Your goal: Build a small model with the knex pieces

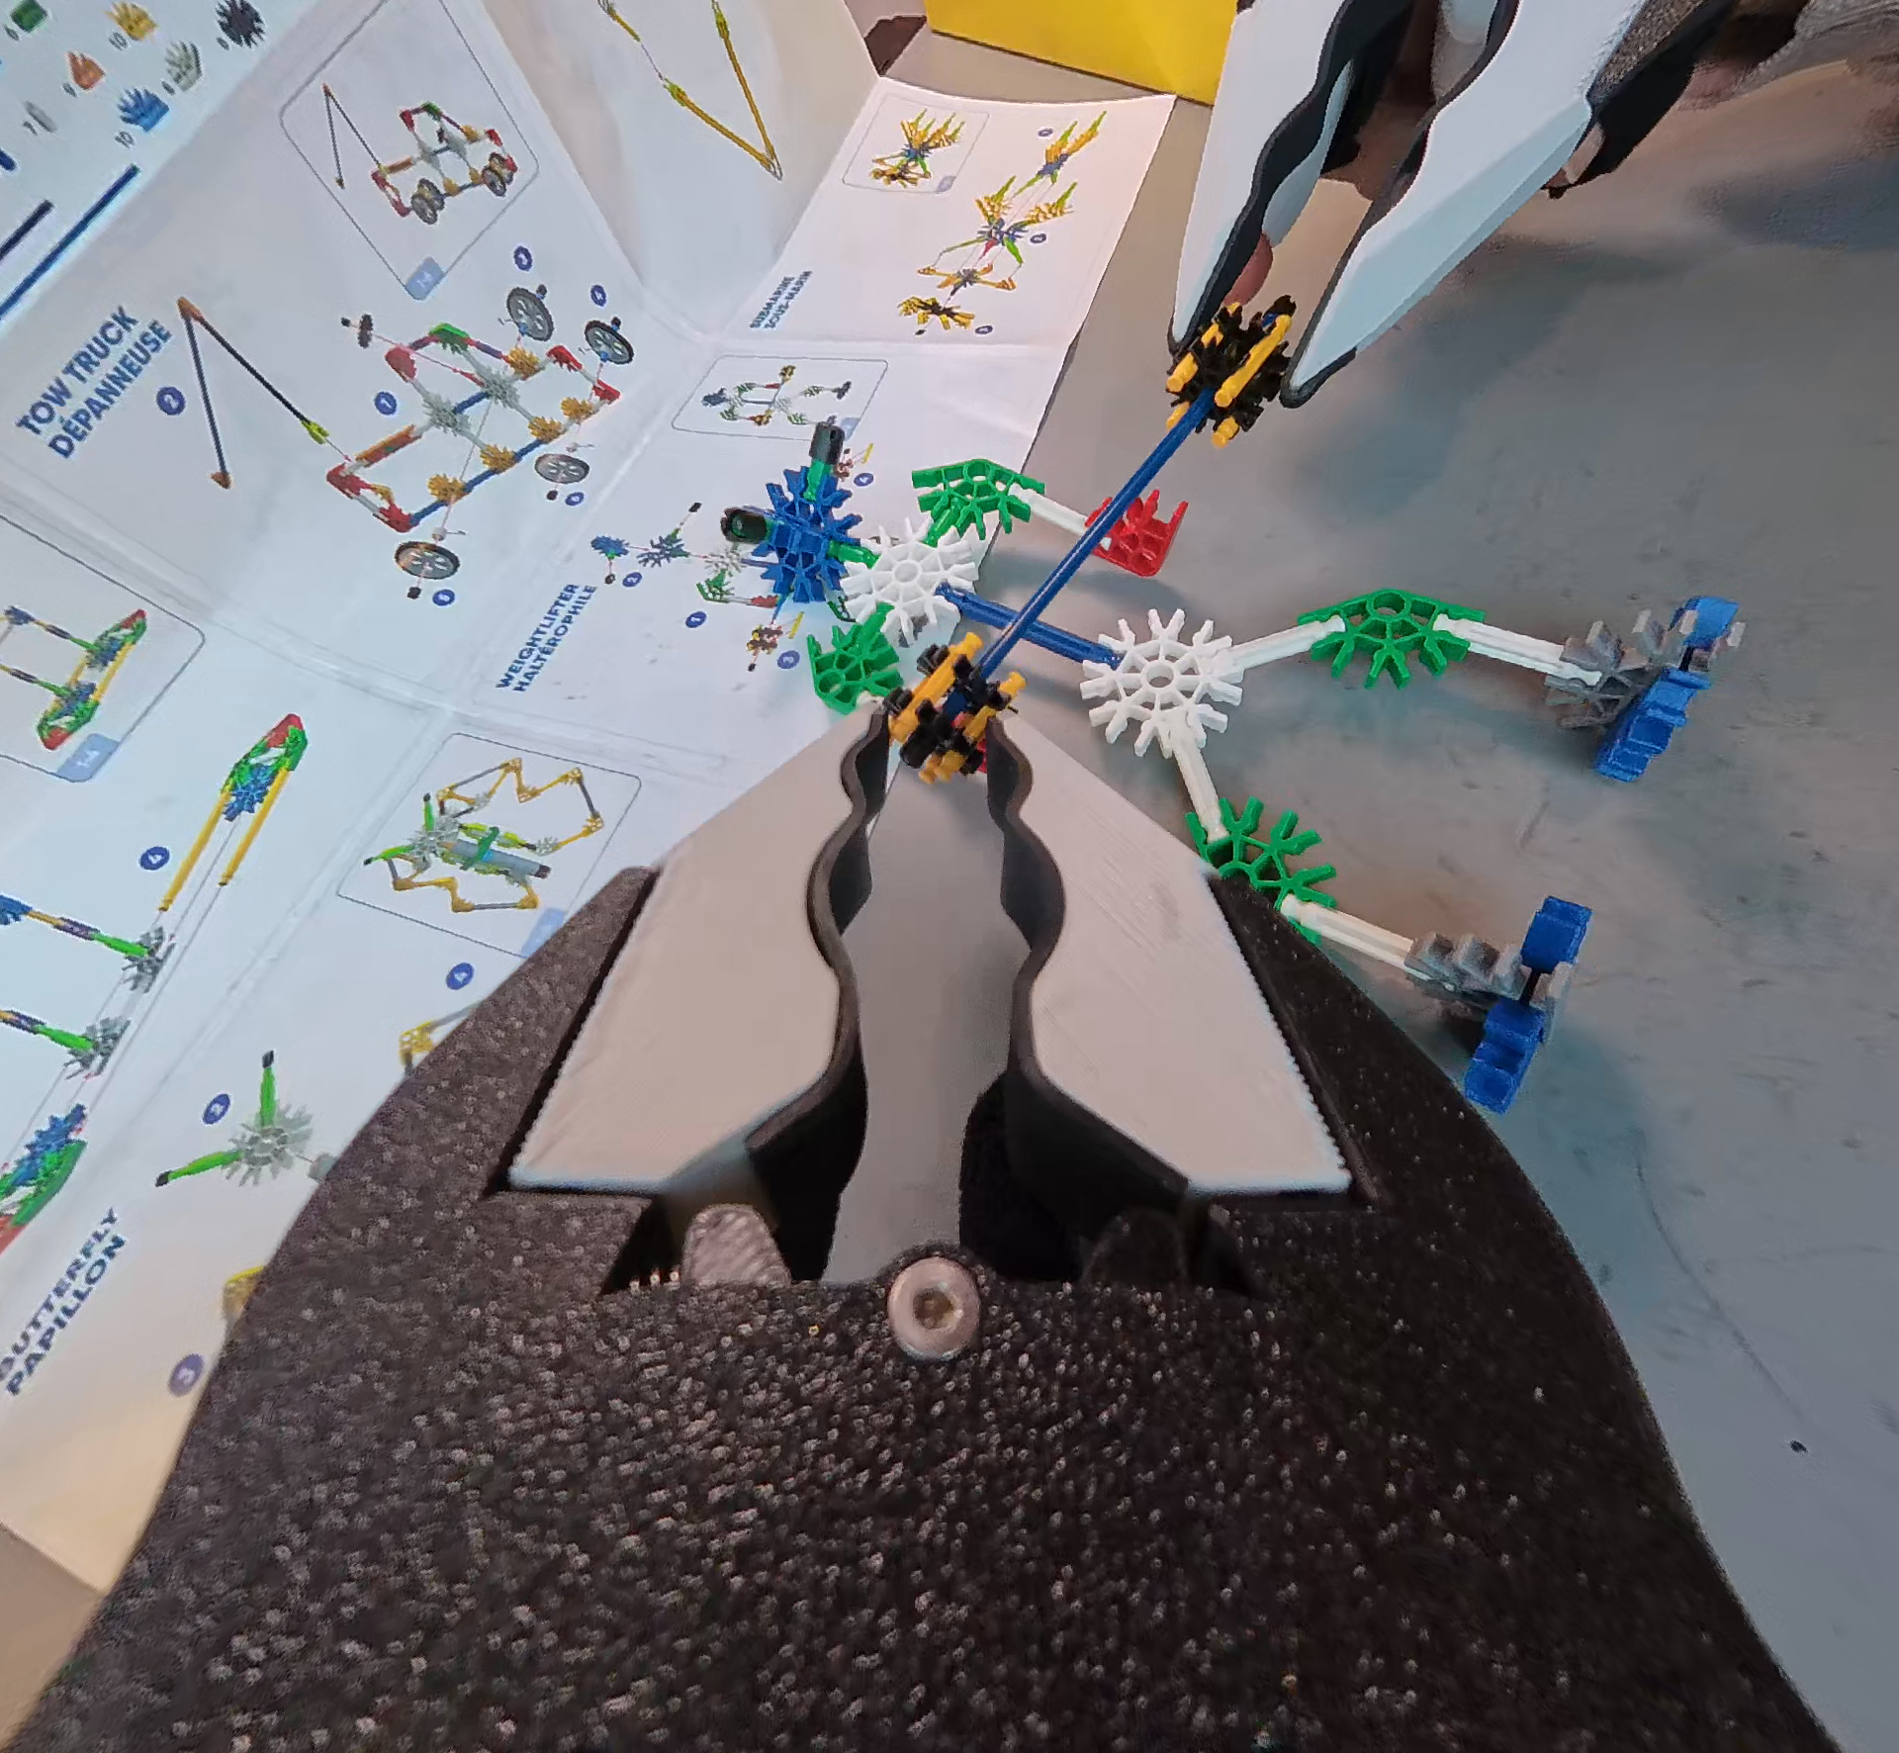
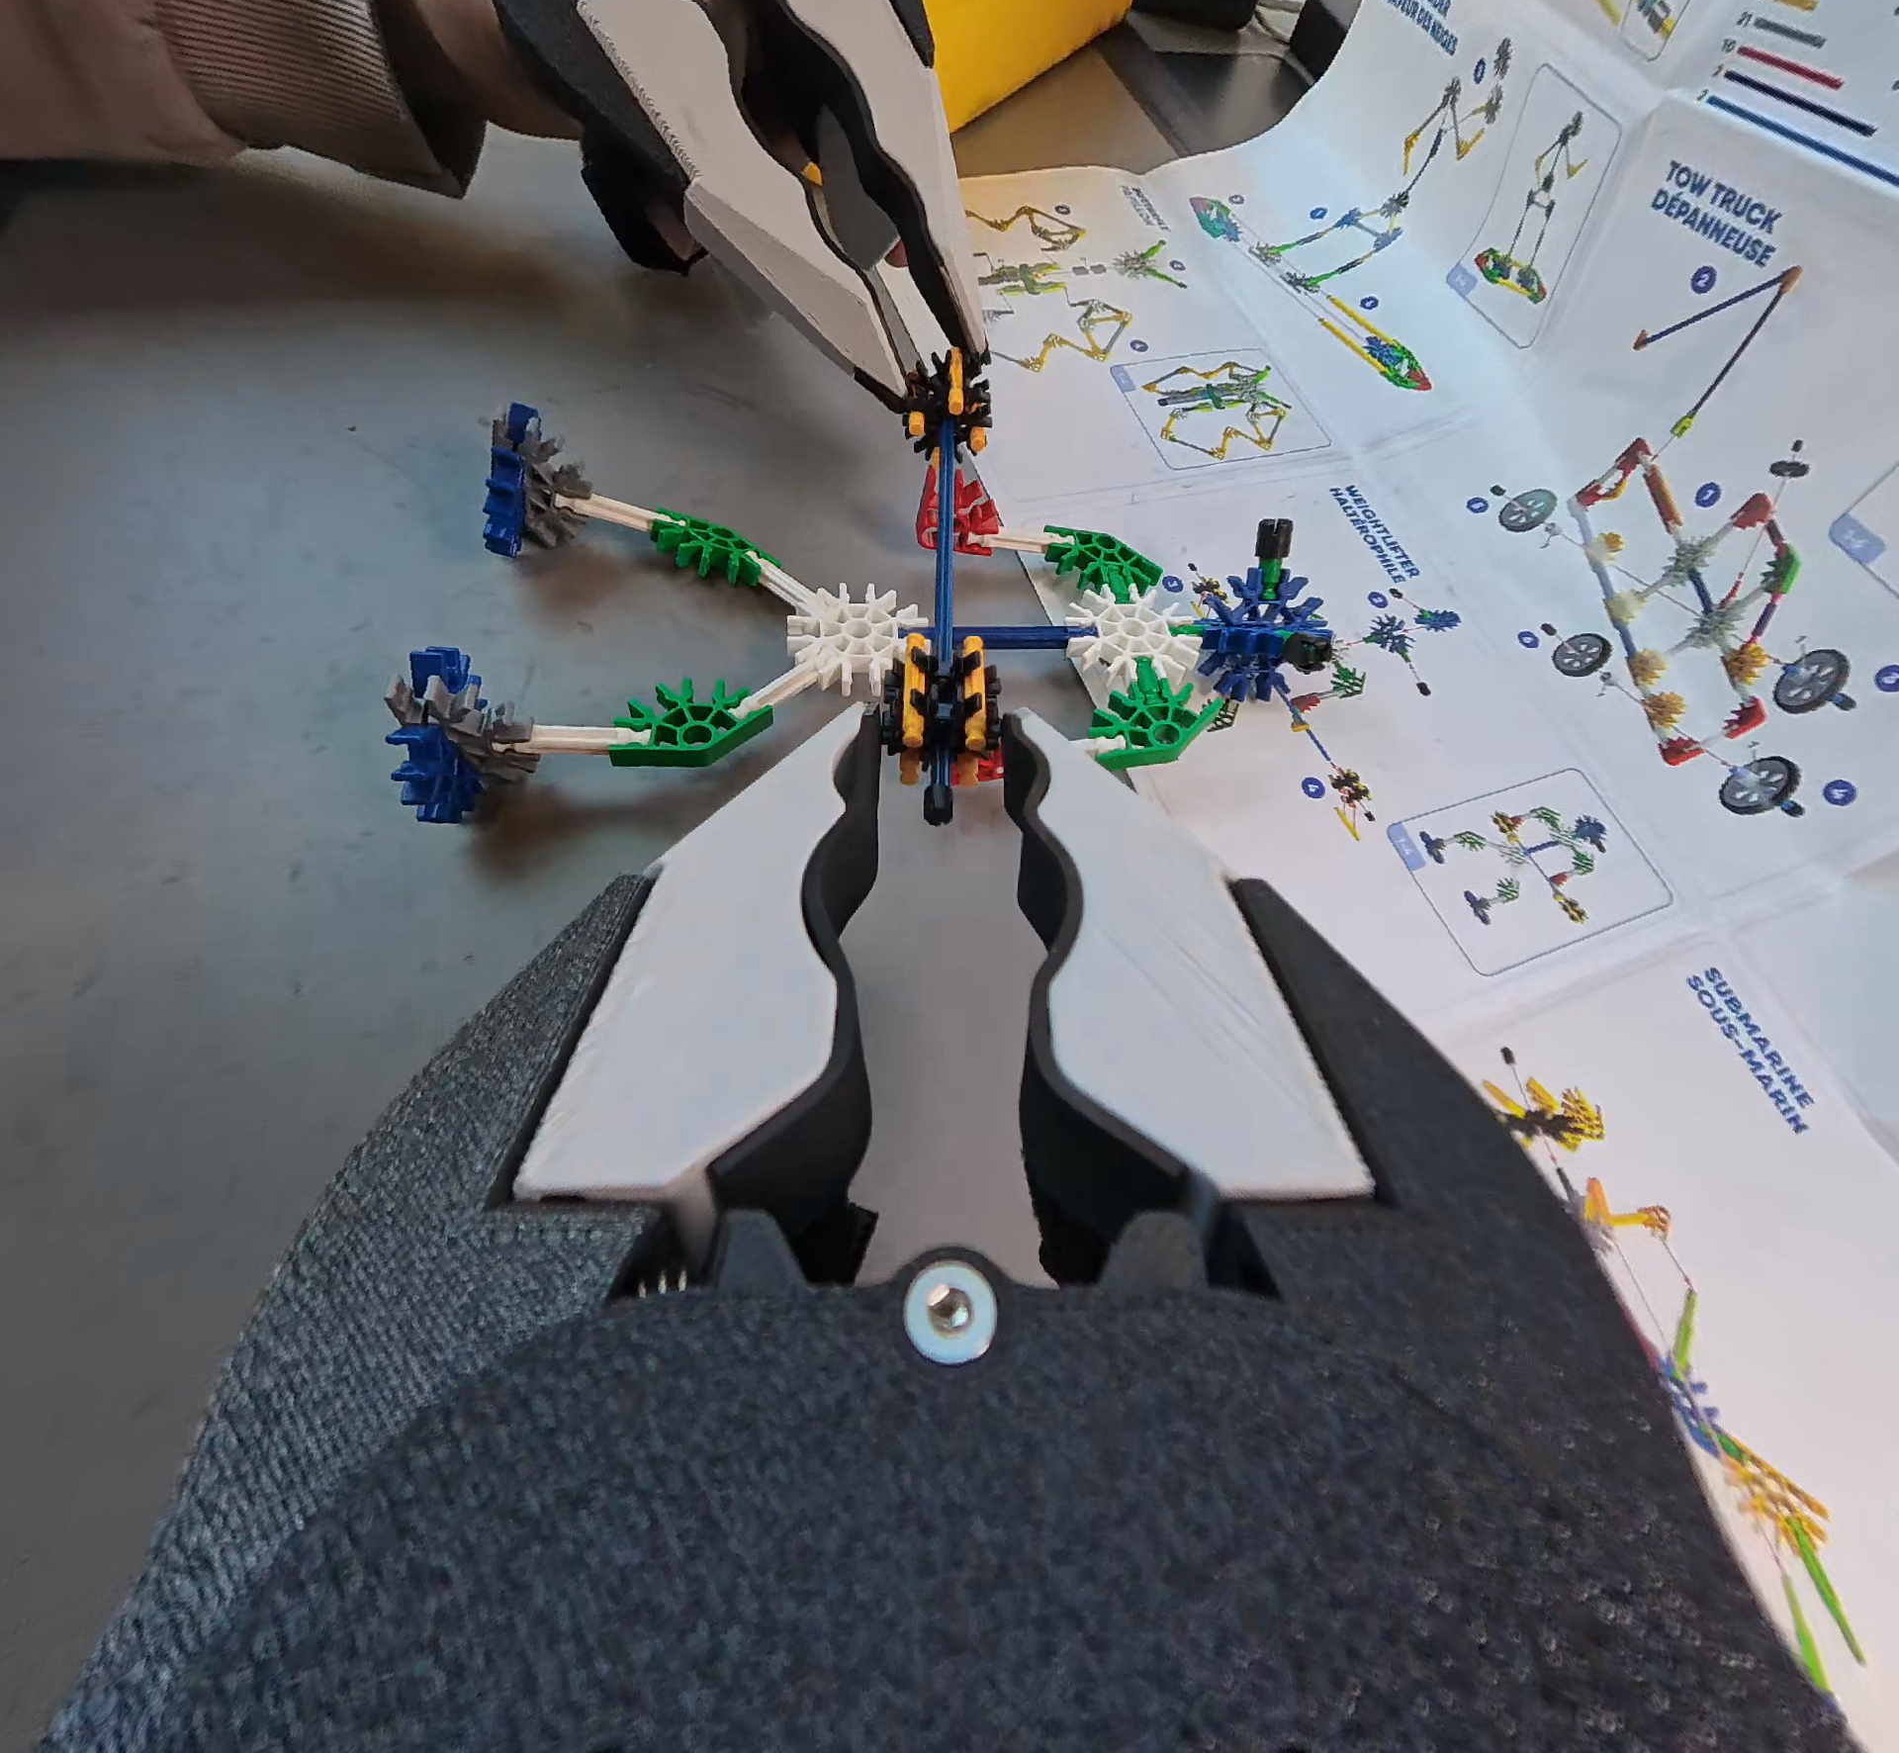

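Left gripper (image 1: 937,727) clamped on one yellow-black cluster (image 1: 951,707), right gripper (image 2: 943,727) pinching the other cluster (image 2: 943,696), blue rod (image 1: 1089,553) between, figure (image 1: 1161,676) centre frame on grey table (image 1: 1644,368).

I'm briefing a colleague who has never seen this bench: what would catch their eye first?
A thin blue rod with a yellow-and-black connector cluster on each end hangs between the two grippers: the left gripper pinches the near cluster, the right gripper the far one. Below lies a flat stick figure of white, green, grey and blue pieces on the grey table, its head on the folded instruction sheet.
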A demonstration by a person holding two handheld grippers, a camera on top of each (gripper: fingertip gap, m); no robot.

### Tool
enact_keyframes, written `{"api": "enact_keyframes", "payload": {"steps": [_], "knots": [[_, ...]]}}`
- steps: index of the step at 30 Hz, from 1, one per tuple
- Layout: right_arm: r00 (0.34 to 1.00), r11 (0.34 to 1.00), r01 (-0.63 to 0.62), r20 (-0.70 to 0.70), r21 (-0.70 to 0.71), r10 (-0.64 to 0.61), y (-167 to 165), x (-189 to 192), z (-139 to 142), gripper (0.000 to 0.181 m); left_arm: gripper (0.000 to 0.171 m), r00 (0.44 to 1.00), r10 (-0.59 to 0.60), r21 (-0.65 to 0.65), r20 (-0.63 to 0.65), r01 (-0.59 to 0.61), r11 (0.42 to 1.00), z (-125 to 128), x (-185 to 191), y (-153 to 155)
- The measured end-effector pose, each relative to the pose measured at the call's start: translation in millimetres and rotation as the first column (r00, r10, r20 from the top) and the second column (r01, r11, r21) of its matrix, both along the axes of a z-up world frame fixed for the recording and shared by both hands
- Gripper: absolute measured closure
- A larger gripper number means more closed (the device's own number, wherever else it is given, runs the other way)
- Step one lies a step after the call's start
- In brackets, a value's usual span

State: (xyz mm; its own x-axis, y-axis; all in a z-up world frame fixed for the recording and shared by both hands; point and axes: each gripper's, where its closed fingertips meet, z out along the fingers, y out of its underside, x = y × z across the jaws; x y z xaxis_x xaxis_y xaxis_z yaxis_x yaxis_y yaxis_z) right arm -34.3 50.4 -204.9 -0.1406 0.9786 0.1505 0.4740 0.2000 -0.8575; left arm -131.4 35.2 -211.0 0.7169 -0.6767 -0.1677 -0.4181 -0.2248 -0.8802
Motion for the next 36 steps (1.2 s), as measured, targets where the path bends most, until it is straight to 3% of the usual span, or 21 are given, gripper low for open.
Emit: {"api": "enact_keyframes", "payload": {"steps": [9,15,26,31,36], "knots": [[0.995,0.997,-0.072,0.068,-0.022,0.073,-19,8,-14,0.159,0.157,0.999,-0.042,-0.041,0.028,0.043,0.998,-8,15,-24],[0.974,0.98,-0.175,0.129,-0.089,0.186,-45,23,-27,0.159,0.157,0.992,-0.122,-0.133,0.016,0.123,0.983,-21,38,-52],[0.88,0.902,-0.376,0.222,-0.212,0.42,-114,78,-30,0.162,0.166,0.938,-0.348,-0.213,0.011,0.342,0.915,-26,117,-121],[0.861,0.888,-0.402,0.239,-0.224,0.45,-130,92,-32,0.162,0.166,0.936,-0.349,-0.215,0.05,0.352,0.911,-23,137,-144],[0.869,0.885,-0.41,0.199,-0.221,0.453,-132,89,-22,0.162,0.166,0.951,-0.298,-0.166,0.088,0.309,0.937,-8,136,-144]]}}
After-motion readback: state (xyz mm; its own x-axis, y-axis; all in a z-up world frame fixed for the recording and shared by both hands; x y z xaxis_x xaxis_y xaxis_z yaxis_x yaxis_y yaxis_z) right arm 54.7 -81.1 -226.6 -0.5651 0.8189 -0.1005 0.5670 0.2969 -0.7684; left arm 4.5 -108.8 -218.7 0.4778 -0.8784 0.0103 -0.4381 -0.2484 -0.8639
